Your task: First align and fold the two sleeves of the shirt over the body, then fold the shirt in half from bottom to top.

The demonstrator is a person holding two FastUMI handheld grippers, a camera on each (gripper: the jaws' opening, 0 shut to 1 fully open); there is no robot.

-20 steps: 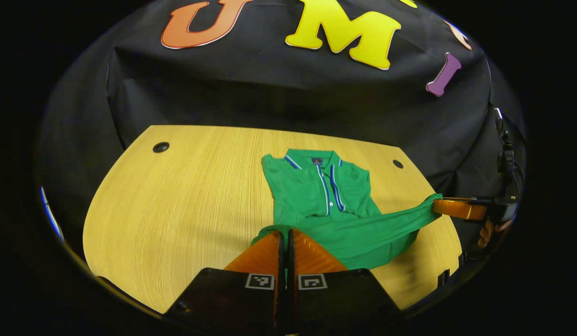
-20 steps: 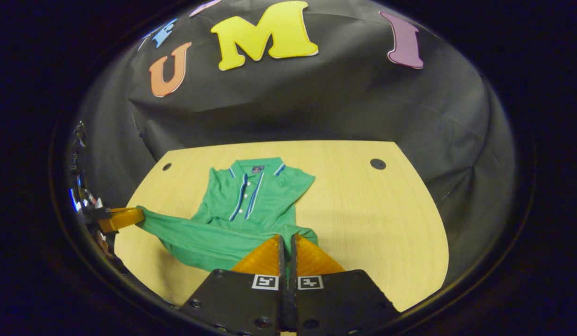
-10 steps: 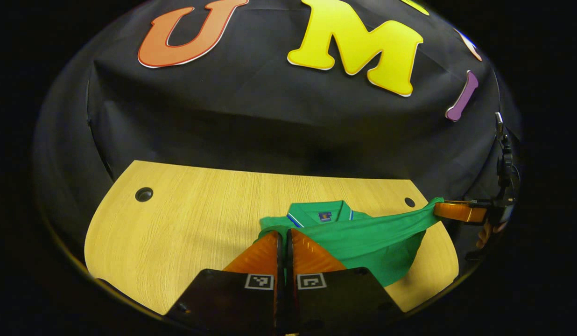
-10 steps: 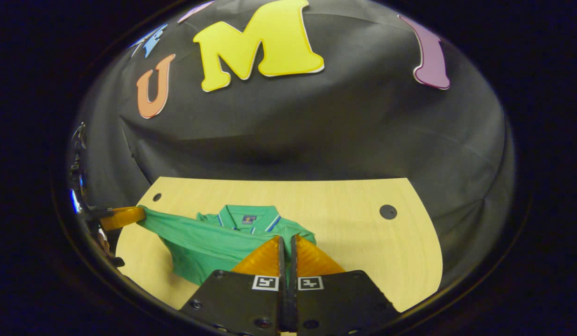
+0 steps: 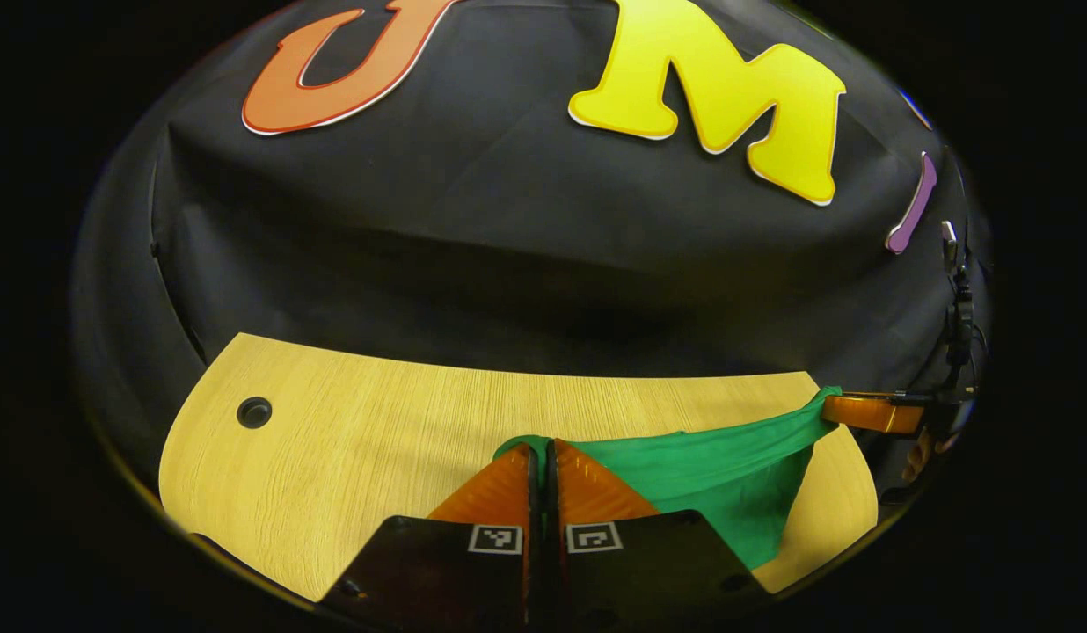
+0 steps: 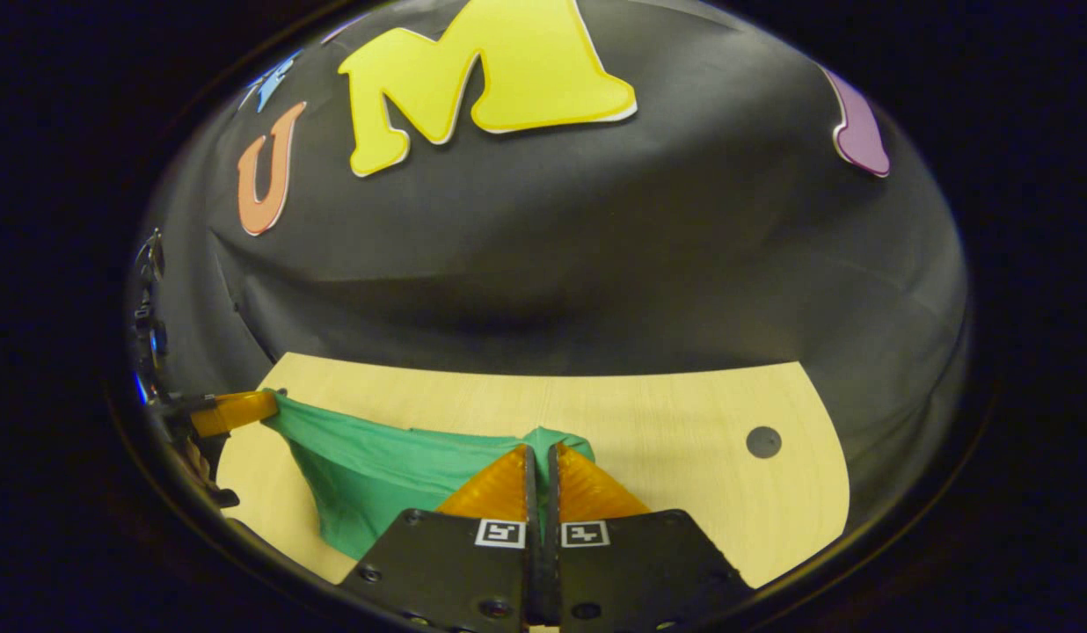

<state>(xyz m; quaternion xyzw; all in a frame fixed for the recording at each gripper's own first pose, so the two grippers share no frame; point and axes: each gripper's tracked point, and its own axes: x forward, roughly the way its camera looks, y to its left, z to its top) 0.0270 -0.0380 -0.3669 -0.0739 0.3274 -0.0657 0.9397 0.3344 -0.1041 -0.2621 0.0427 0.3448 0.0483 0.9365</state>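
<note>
One green shirt [image 5: 711,470] and two hand-held grippers are being recorded. In the left gripper view, one round hole [image 5: 254,411] is showing at the left of the light wooden desk [image 5: 359,440], with black cloth wall [image 5: 508,255] standing behind. The left hand-held gripper [image 5: 541,453] is clenching one corner of the shirt's edge. The cloth is stretching rightward, lifted above the desk and sagging in the middle, to the right hand-held gripper [image 5: 827,410], which is pinching the other corner, with fingers of a hand [image 5: 915,453] showing beneath it.
</note>
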